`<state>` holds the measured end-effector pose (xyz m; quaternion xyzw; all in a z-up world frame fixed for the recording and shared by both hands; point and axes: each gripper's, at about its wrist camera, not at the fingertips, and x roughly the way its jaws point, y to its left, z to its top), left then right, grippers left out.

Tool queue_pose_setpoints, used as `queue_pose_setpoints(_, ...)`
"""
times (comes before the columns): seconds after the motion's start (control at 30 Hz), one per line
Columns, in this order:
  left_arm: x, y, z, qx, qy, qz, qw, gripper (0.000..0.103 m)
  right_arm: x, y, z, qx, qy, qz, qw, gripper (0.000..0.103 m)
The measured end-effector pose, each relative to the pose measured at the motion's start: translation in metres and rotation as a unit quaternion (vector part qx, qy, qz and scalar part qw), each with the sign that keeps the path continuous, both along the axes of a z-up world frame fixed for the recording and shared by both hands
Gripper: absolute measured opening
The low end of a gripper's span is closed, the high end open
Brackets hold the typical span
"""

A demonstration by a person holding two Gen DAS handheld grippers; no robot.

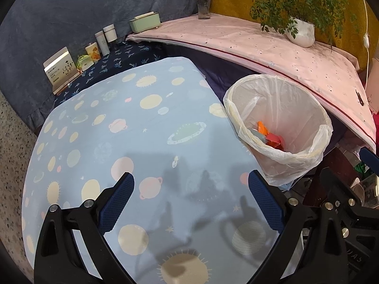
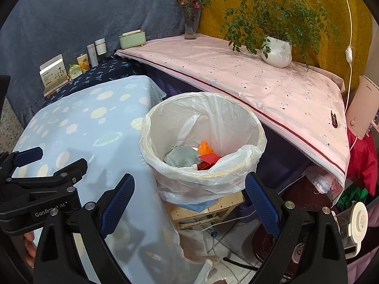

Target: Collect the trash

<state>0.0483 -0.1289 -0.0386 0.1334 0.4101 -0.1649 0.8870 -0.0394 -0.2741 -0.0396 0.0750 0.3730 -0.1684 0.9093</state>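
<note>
A round bin [image 1: 281, 127] lined with a white plastic bag stands beside the right edge of the table with the light blue planet-print cloth [image 1: 132, 127]. It also shows in the right wrist view [image 2: 203, 139]. Inside lie orange and red scraps [image 2: 208, 153] and a grey crumpled piece [image 2: 181, 157]. My left gripper [image 1: 190, 189] is open and empty above the cloth, left of the bin. My right gripper [image 2: 189, 191] is open and empty, just in front of and above the bin's near rim. The left gripper also shows at the left of the right wrist view [image 2: 54, 158].
At the back stand boxes and tins [image 1: 78, 61], a green tissue box [image 1: 144, 22], a vase of flowers [image 1: 203, 2] and a potted plant [image 1: 300, 32] on a pink-covered surface [image 1: 272, 49]. A wooden crate [image 2: 206, 209], cables and clutter lie under the bin.
</note>
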Motion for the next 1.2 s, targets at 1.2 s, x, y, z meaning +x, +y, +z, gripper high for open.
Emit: queue_pose_setpoints(1.2,-0.0016,0.0023,-0.0053,0.005,0.005,0.002,1.0000,0.093,-0.0013,0.0003,-0.0034,0.002,0.004,-0.001,1.000,0.090)
